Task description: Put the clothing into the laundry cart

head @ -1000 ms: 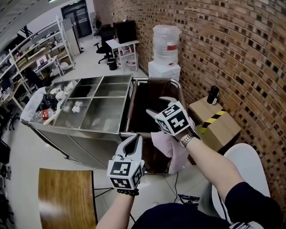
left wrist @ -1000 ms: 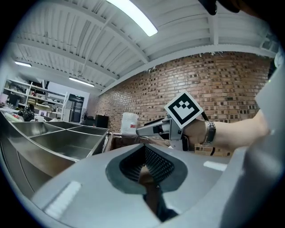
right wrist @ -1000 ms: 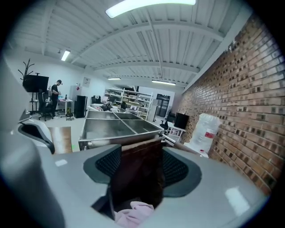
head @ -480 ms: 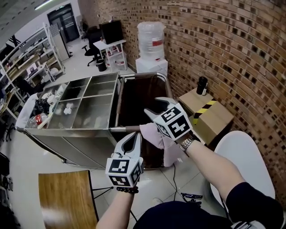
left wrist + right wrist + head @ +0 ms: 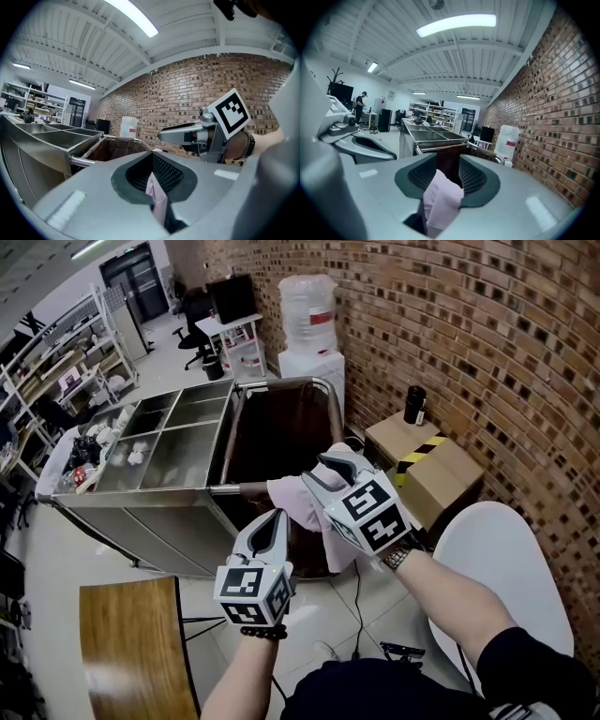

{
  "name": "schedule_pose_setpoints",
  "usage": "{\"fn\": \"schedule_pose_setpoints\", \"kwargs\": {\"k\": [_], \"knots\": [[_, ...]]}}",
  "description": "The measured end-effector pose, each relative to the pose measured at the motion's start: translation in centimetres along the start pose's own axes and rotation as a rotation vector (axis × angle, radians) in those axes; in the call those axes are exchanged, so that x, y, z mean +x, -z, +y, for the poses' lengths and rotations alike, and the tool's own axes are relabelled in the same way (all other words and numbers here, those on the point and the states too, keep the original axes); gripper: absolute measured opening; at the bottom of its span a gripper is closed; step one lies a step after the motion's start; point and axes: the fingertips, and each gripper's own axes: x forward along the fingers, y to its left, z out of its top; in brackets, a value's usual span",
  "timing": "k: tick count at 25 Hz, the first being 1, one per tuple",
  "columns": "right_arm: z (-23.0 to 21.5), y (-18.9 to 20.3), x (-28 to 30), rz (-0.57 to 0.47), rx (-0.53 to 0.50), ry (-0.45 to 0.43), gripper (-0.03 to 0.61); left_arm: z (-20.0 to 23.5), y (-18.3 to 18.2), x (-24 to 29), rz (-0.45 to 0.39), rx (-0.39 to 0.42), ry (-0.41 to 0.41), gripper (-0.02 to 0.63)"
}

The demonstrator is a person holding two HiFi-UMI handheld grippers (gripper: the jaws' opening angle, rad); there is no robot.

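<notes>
A pale pink garment hangs bunched over the near rail of the brown laundry cart. My right gripper is above the garment at the cart's near end. Its jaws are closing, with a thick fold of pink cloth pressed between the pads. My left gripper is just below and left of it, outside the rail, shut on a thin edge of the same cloth. The right gripper shows ahead in the left gripper view. Most of the cart's inside is dark.
A steel trolley with several open compartments stands against the cart's left side. A cardboard box with a black bottle sits by the brick wall at the right. A white chair is near right and a wooden table near left.
Both grippers have drawn back toward the cart's near rail, the right one lower and further left. The pink garment has come with it, and now bunches between the two grippers.
</notes>
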Motion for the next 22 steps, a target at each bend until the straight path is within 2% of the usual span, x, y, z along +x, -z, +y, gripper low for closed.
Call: {"fn": "schedule_pose_setpoints", "kwargs": {"k": [10, 22], "knots": [[2.0, 1.6, -9.9, -0.075, -0.007, -0.053, 0.094, -7.9, 0.8, -1.9, 0.007, 0.025, -0.050, 0.002], [4.3, 2.0, -20.0, -0.163, -0.016, -0.068, 0.044, -16.4, 0.0, -5.2, -0.005, 0.054, -0.077, 0.002]]}}
